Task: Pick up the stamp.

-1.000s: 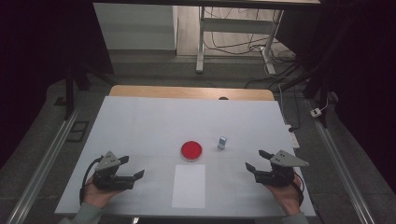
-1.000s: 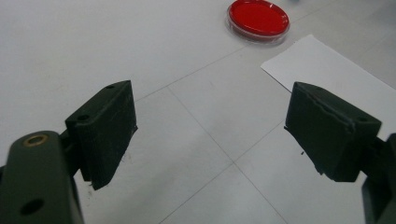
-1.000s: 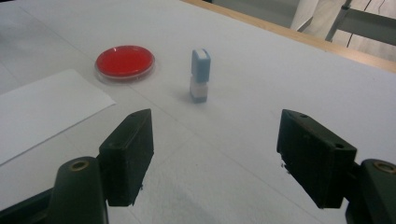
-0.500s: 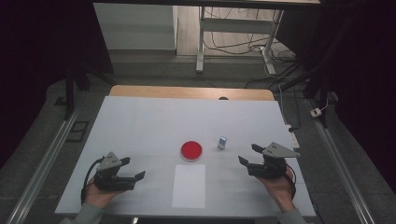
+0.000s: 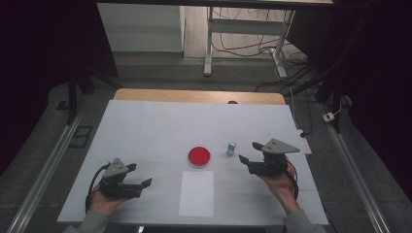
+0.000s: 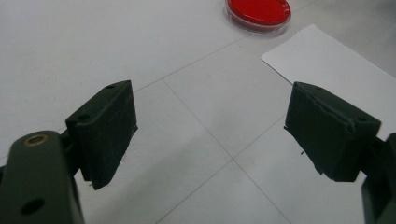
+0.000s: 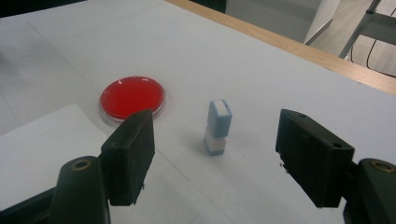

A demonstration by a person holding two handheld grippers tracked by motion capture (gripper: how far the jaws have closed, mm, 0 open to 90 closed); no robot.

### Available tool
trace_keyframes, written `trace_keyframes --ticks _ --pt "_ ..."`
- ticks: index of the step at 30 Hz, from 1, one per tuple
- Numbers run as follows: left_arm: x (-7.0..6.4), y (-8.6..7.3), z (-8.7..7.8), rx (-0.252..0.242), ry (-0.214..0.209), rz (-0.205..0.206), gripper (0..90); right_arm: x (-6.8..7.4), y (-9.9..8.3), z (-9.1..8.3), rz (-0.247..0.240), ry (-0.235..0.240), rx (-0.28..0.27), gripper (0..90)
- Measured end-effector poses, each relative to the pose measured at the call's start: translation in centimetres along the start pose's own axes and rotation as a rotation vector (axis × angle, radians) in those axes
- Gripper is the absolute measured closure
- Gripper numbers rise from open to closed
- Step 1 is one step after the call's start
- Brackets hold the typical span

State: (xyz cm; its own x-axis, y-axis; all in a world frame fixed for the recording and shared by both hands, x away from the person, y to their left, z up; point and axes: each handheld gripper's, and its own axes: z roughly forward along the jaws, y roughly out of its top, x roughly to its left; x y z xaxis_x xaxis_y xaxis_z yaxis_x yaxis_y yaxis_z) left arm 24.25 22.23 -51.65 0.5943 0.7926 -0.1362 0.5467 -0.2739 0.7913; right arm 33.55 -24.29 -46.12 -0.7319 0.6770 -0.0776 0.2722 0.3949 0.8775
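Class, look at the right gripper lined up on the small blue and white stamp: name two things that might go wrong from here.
The stamp is narrow and stands upright; a jaw of the open right gripper might clip it and tip it over. The red ink pad sits close beside it, so a wide approach may nudge the pad, perhaps onto the white paper.

Your left gripper (image 6: 210, 135) with its two black jaws spread wide and nothing between them, bare white table (image 6: 93, 42) under them, a white paper sheet (image 6: 336, 70) beyond your right-hand jaw, a red dish (image 6: 258, 11) just past the sheet's far corner
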Motion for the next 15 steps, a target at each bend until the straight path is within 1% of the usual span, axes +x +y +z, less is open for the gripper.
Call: trace_keyframes --ticks 2,3,4,8,10,11,12,15 --pt "0.0 0.0 0.0 0.001 0.002 0.001 17.1 -0.1 0.2 0.6 0.005 0.005 0.000 27.9" --pt "0.0 0.0 0.0 0.002 0.002 0.001 17.1 -0.1 0.2 0.6 0.005 0.005 0.000 27.9" --pt "0.0 0.0 0.0 0.002 0.002 0.002 17.2 -0.1 0.3 0.8 0.005 0.005 0.012 27.9" --pt "0.0 0.0 0.0 0.002 0.003 0.003 17.1 -0.2 0.4 1.6 0.000 0.007 0.018 27.8" --pt "0.0 -0.1 0.0 0.002 0.004 0.004 17.1 -0.2 0.5 2.2 0.003 0.007 0.035 27.9" --pt "0.0 0.0 0.0 0.002 0.005 0.004 17.1 -0.2 0.5 2.2 0.003 0.007 0.035 27.9" --pt "0.0 0.0 0.0 0.003 0.004 0.005 17.1 -0.2 0.6 2.7 -0.003 0.012 0.044 27.9" --pt "0.0 -0.1 0.0 0.006 0.004 0.005 17.1 -0.2 0.8 3.3 -0.003 0.020 0.058 27.8"
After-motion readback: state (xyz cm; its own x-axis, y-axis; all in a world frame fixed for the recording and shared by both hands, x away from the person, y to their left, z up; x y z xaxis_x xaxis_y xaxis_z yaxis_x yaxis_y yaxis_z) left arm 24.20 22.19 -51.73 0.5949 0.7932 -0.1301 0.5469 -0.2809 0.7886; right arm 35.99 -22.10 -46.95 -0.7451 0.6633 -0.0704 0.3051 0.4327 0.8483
